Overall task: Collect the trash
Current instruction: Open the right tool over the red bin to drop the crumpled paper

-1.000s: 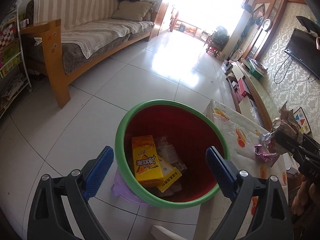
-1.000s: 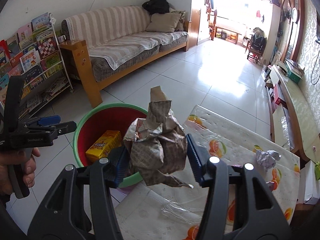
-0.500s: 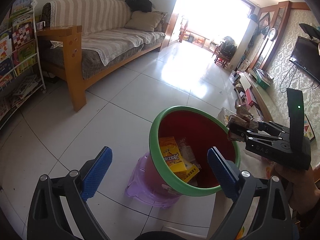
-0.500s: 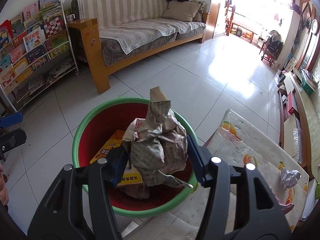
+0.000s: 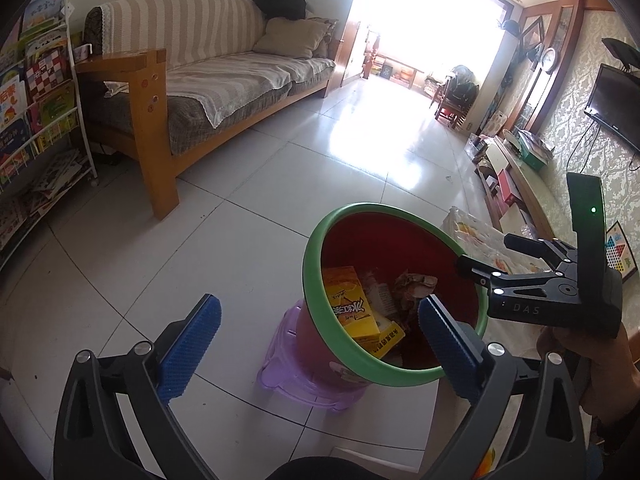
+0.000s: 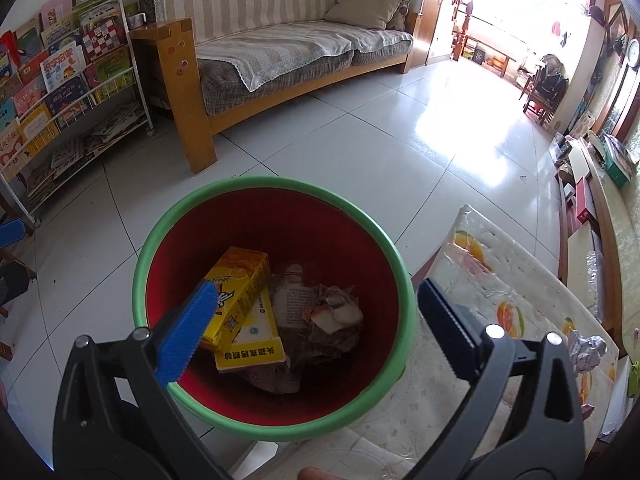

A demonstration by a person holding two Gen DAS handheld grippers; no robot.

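Observation:
A red bin with a green rim (image 6: 272, 184) sits on a purple stool (image 5: 288, 376) beside the table. Inside lie a yellow carton (image 6: 240, 280), a second yellow box and a crumpled brown paper wad (image 6: 334, 312). My right gripper (image 6: 316, 288) hovers over the bin mouth, its jaws opening with nothing between them. The left wrist view shows that right gripper (image 5: 484, 250) reaching over the bin's right rim (image 5: 316, 280). My left gripper (image 5: 320, 302) hangs in front of the bin, jaws opening and bare. A crumpled silver wrapper (image 6: 588, 352) lies on the table.
The table with a fruit-print cloth (image 6: 500, 280) stands right of the bin. A wooden-framed sofa (image 5: 224, 80) is at the back left, a rack of books (image 6: 60, 92) at the far left. A low TV cabinet (image 5: 520, 184) lines the right wall. White floor tiles lie between.
The right gripper carried the paper wad from above the table to over the bin, then let go. The wad now lies inside the bin. The left gripper drifted left.

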